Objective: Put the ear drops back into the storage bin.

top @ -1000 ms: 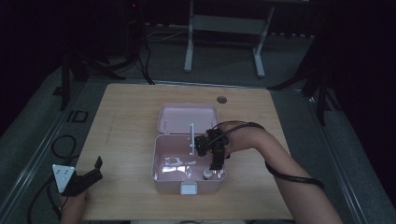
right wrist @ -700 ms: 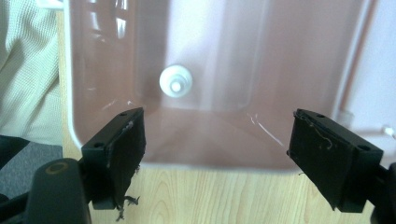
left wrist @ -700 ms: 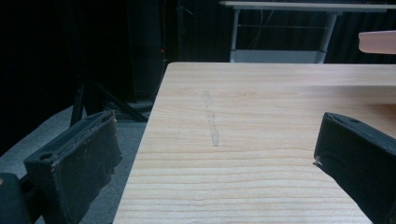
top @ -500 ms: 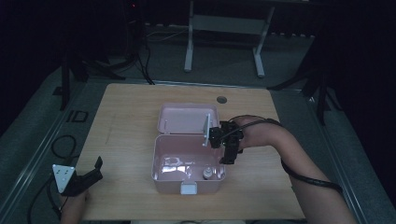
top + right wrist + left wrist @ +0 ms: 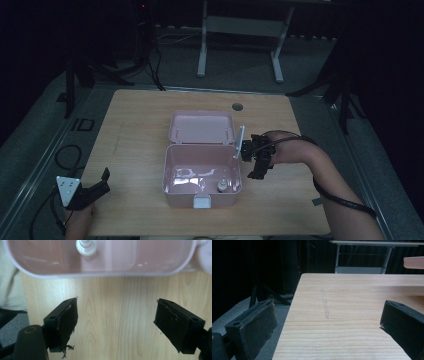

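My right tongs (image 5: 258, 161) gape empty beside the open pink box (image 5: 202, 186). My left tongs (image 5: 95, 186) gape too, at the tabletop (image 5: 135, 125) corner.

From my seat, the small white-capped item (image 5: 220, 186) inside the pink box (image 5: 172, 172) is too small to identify in the high view; in the right gripper view its top is cut off by the upper edge. The box's far wall is cropped there too. My left hand (image 5: 77, 220) leaves the bottom edge.
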Demonstrator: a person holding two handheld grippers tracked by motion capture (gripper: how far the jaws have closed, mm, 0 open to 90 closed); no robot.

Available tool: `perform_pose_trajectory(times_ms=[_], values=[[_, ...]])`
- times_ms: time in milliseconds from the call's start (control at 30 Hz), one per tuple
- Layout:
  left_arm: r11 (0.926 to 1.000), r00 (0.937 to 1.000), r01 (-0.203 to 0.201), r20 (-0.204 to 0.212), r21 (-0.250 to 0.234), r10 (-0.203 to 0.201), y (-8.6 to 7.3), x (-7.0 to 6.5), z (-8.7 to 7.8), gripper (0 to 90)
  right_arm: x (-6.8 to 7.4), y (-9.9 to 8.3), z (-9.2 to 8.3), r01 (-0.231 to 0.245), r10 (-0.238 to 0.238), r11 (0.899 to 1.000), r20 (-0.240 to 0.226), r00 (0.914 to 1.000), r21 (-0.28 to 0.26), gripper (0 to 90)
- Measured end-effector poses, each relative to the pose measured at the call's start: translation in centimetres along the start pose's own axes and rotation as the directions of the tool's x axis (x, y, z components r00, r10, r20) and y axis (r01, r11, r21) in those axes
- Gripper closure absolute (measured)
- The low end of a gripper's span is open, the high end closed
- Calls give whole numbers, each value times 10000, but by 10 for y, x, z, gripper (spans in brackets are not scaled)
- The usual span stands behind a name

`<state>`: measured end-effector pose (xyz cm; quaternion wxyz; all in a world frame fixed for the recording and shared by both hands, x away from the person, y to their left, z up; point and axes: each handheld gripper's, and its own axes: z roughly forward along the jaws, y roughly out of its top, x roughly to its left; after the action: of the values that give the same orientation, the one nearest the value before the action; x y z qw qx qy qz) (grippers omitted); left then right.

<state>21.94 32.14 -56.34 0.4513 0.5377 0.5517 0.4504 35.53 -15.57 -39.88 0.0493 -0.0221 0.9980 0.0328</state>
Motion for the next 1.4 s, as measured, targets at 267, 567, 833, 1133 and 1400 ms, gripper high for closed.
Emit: perform_pose_trajectory(times_ms=[267,567,833,1133,1400], values=[[10000,10000,-3,-8,25,3,0,0,0,5,-3,-28,30,-891,895,9959,338,9954,-143,182],[10000,10000,11,-15,22,-11,0,0,0,5,-4,-53,67,-1983,2038,9752,492,9778,-983,182],[10000,10000,22,-6,29,-22,0,0,0,5,-2,-72,89,-3078,3288,9319,887,9402,-1917,166],[10000,10000,21,-21,29,-21,0,0,0,5,2,-97,100,-4105,4763,8438,1299,8697,-3457,144],[10000,10000,36,-23,41,-36,0,0,0,5,6,-118,107,-4681,6033,7541,2041,7710,-4606,140]])
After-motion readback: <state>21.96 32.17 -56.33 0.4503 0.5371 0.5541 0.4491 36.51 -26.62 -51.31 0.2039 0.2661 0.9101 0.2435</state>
